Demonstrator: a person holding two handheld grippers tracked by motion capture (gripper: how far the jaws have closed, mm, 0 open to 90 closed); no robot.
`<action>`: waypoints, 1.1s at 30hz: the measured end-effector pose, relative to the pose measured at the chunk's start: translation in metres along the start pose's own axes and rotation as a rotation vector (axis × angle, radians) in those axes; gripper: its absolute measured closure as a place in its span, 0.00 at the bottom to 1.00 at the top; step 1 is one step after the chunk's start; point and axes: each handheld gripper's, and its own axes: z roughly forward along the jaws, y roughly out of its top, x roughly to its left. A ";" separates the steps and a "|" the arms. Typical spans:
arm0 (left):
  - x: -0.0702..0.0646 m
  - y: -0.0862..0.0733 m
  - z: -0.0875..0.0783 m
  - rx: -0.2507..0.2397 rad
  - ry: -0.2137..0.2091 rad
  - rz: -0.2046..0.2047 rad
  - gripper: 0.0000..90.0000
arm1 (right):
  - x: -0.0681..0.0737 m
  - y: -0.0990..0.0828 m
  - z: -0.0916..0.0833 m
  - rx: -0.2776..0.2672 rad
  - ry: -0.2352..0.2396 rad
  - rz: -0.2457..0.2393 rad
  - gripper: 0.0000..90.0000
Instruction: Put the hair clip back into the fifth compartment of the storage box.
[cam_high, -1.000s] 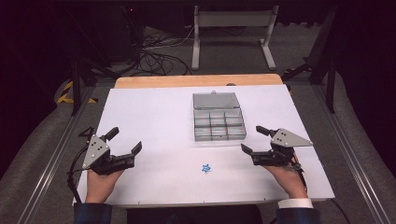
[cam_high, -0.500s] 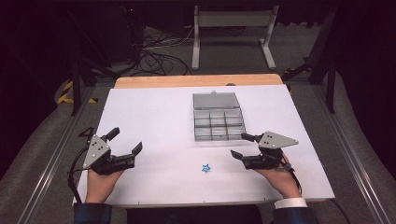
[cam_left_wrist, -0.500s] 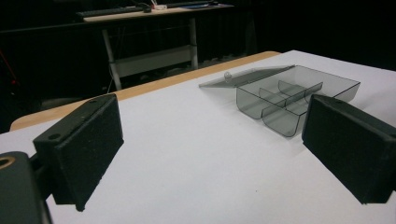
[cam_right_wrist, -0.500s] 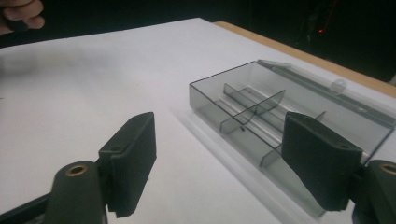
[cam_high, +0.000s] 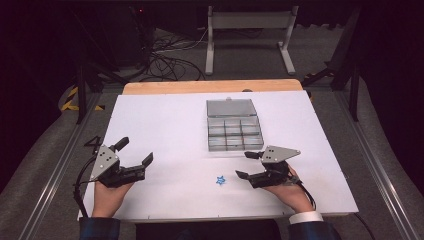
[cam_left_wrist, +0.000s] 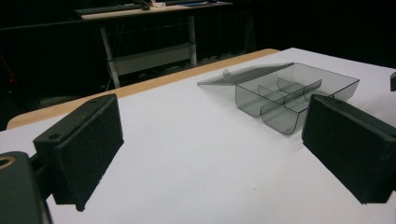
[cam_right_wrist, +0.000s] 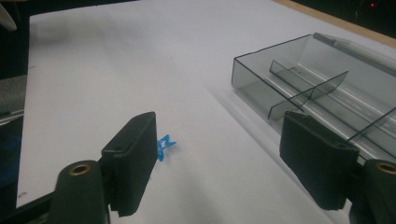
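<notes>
1. The white table (cam_high: 165, 125) takes up most of the high view, its wooden far edge (cam_high: 210, 87) toward a dark room with a metal stand (cam_high: 248, 30) and loose cables (cam_high: 165, 57) on the floor.
2. The clear divided box (cam_high: 234, 132) sits right of centre with its lid (cam_high: 231, 107) folded flat behind it; its compartments look empty.
3. The left gripper (cam_high: 134, 154) rests near the table's left front corner, jaws wide apart with nothing between them.
4. The right gripper (cam_high: 246, 165) points at the small blue star piece (cam_high: 220, 179), which lies on bare table in front of the box. Its jaws have just been closing and stand half apart, holding nothing.
5. In the right gripper view the star (cam_right_wrist: 164, 145) sits just beyond one fingertip (cam_right_wrist: 133, 161), off the centre line. The hand should probably shift sideways to straddle it, go low, then close gently so so slight a piece does not flick away.
</notes>
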 end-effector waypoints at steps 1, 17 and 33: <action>0.000 0.000 0.000 0.003 -0.001 0.004 0.06 | 0.001 0.000 0.002 0.004 0.006 -0.001 0.31; -0.001 -0.002 0.002 0.014 -0.004 0.008 0.06 | 0.012 -0.001 0.026 0.062 0.069 -0.019 0.31; -0.001 -0.002 0.003 0.020 -0.005 0.012 0.06 | 0.019 0.001 0.045 0.113 0.082 -0.028 0.36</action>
